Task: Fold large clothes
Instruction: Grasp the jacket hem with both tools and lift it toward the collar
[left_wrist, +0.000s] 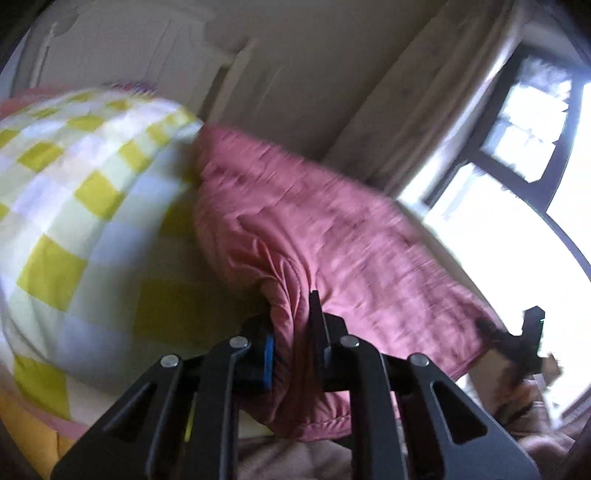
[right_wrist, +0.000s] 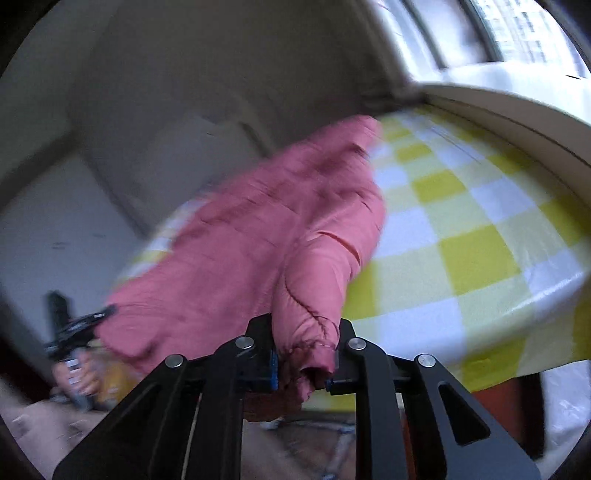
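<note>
Pink quilted garment (left_wrist: 314, 236) hangs above the yellow-and-white checked tablecloth (right_wrist: 461, 229), left gripper (left_wrist: 291, 332) and right gripper (right_wrist: 306, 350) each clamped on its edge.

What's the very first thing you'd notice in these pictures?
The big pink garment, lifted over the yellow-and-white checked cloth. The left claw and the right claw are each clamped on a bunch of it. A bright window glares at the right.

L gripper (left_wrist: 291, 347) clamped, R gripper (right_wrist: 304, 354) clamped
</note>
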